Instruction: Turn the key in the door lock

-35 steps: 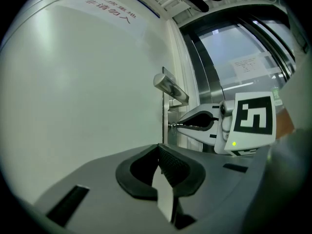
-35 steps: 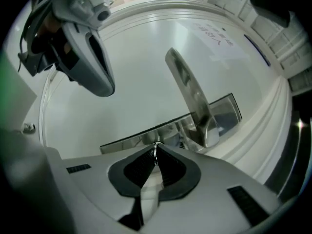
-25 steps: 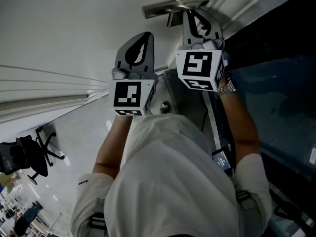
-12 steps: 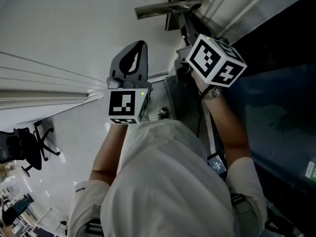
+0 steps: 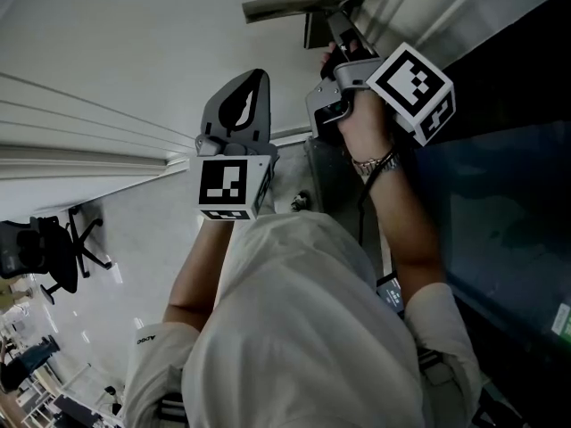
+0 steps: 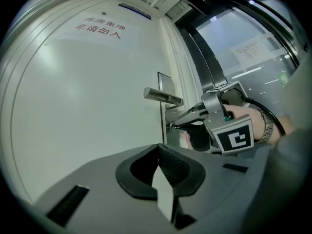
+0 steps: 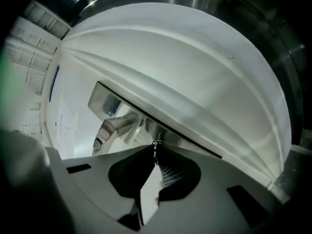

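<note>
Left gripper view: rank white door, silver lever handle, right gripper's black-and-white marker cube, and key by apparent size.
1. white door
2. black-and-white marker cube, though nearer the camera
3. silver lever handle
4. metal key, barely visible

Glossy pale floor (image 5: 134, 239), office chair (image 5: 52, 259), dark glass panel (image 5: 504, 199)

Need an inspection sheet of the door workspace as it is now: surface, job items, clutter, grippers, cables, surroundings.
Surface: white door, red lettering near its top.
Job's things: key at the lock plate, just under the lever handle.
Clutter: nothing seen.
Grippers: right gripper shut on the key; left gripper jaws together, empty, held off the door.
Cables: black cable loops off the back of the right gripper.
Surroundings: glass panel with a paper notice beside the door; office chair on the floor to the left.
</note>
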Motion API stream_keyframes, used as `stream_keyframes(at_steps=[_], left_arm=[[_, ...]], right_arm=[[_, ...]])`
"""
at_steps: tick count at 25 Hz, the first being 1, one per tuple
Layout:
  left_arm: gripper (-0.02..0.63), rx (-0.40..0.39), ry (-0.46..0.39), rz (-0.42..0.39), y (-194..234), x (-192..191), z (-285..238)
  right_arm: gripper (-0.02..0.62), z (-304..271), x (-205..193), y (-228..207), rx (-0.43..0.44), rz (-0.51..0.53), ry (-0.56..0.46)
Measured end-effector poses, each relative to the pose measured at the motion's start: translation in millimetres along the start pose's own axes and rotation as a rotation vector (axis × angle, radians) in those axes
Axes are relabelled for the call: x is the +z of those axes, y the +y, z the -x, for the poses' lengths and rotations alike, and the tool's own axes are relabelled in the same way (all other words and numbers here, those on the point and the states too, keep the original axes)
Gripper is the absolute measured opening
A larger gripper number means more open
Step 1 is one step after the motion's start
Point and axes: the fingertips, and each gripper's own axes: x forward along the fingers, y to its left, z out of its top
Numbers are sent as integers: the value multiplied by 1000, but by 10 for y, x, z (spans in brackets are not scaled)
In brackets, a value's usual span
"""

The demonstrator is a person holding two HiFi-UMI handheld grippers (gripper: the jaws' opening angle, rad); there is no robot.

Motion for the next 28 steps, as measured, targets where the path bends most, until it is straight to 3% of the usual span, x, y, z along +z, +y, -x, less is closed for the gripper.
stream_keyframes(at_steps=[5, 10, 13, 17, 23, 28], left_arm=[[9, 5, 1, -7, -10, 7, -21], [9, 5, 4, -6, -5, -23, -40], [9, -2, -2, -8, -34, -7, -71], [9, -13, -9, 1, -75, -3, -133], [9, -37, -20, 24, -85, 4, -235], [9, -55, -22, 53, -40, -8, -334]], right_arm=[[17, 6, -13, 62, 39, 301, 83], [112, 69, -76, 127, 32, 678, 139], [137, 114, -114, 131, 14, 947, 166], [138, 175, -170, 128, -32, 1336, 208], [140, 165, -184, 98, -192, 1965, 187], [140, 110, -200, 32, -265, 2323, 214]])
